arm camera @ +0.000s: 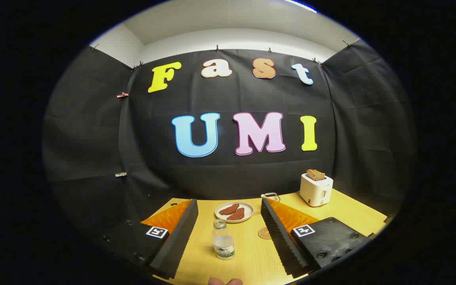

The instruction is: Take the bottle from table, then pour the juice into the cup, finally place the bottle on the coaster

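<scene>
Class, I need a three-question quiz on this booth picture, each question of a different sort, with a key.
1. True or false: the gripper is shut on the bottle.
2. Multiple choice: what lies on the white plate beyond the bottle? A) two reddish-brown pieces of food B) a spoon C) a lemon
3. Fill in: the round coaster lies on the wooden table just beside the inner face of the ______ finger.

Key
1. False: the fingers stand open, and the bottle stands upright between them, untouched.
2. A
3. right
</scene>
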Demonstrator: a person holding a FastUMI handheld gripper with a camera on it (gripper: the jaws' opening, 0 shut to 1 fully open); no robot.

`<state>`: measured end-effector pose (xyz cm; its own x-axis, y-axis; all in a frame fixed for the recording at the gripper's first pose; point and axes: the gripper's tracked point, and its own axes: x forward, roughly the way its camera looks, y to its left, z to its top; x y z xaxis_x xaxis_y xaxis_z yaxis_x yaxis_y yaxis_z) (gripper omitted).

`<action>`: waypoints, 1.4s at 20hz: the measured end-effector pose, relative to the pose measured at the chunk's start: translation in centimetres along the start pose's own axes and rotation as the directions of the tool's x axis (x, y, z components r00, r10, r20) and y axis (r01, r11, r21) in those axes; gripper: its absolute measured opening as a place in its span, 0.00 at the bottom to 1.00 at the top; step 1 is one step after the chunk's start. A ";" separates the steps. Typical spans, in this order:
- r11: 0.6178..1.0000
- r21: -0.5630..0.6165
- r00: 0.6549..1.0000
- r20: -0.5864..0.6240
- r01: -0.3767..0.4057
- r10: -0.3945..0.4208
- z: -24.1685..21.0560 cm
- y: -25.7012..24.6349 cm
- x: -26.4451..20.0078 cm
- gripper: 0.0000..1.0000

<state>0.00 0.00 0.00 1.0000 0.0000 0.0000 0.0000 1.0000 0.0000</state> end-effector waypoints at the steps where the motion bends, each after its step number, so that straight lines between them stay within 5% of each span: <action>1: 1.000 -0.003 1.000 -0.002 -0.002 0.002 -0.1 0.0 0.0 0.98; 19: 0.997 -0.069 1.000 0.025 -0.015 0.016 -1.0 0.0 0.8 0.98; 28: 0.999 -0.027 1.000 0.005 -0.022 0.022 -8.4 0.7 2.9 0.98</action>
<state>2.85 0.67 -8.37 0.9997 0.0224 0.0050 -0.0222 0.9994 -0.0265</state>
